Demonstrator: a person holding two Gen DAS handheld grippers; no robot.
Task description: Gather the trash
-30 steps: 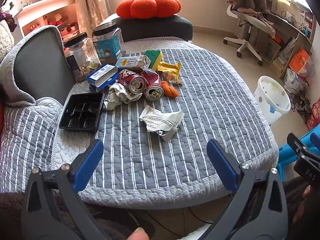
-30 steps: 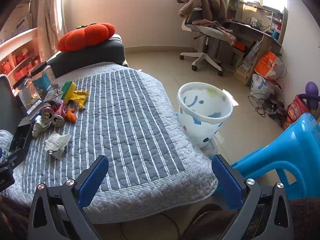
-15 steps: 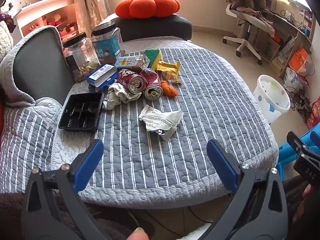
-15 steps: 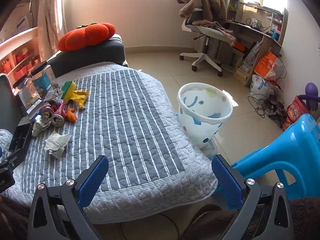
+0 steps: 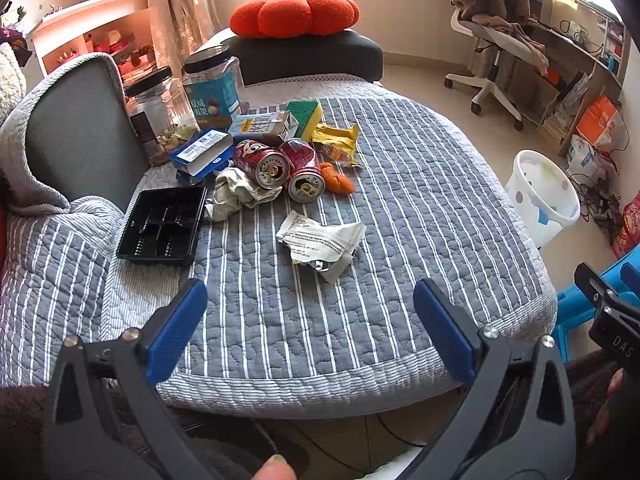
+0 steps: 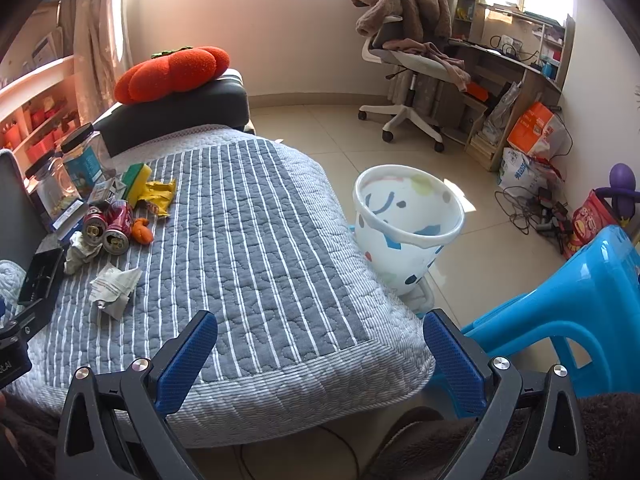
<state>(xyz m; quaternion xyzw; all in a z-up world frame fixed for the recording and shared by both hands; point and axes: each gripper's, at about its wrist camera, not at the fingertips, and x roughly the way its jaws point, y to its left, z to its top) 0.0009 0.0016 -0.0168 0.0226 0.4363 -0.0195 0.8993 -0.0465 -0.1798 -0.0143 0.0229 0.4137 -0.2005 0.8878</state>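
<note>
While I hold both tools back at the near edge of the quilted table, this is what my two cameras give me:

Left gripper (image 5: 310, 320): spread wide, nothing between its blue pads; it hangs over the near part of the striped quilt (image 5: 400, 208).
Right gripper (image 6: 320, 350): also spread wide and empty, over the quilt's near right corner, with the blue plastic chair (image 6: 580, 292) just to its right.
Nearest trash: a crumpled white wrapper (image 5: 322, 240) lies alone on the quilt, ahead of my left gripper and apart from the main pile.
Main pile: two red cans (image 5: 280, 164) lie on their sides, touching, open ends toward me; a ball of crumpled paper (image 5: 234, 194) sits against the left can, and a small orange scrap (image 5: 338, 178) lies just right of the other.
Behind the cans: a yellow wrapper (image 5: 336, 140), a green-and-yellow sponge (image 5: 306, 114), a small carton (image 5: 264, 124) and a blue box (image 5: 202, 152).
Left edge: a black plastic tray (image 5: 162, 226) rests beside the pile; two dark-lidded jars (image 5: 212, 88) stand farther back.
Bin: the white spotted wastebasket (image 6: 408, 224) stands on the floor just off the table's right side, and I cannot make out any trash inside.
Background: an orange pumpkin cushion (image 6: 172, 74) sits on a dark seat beyond the table.
</note>
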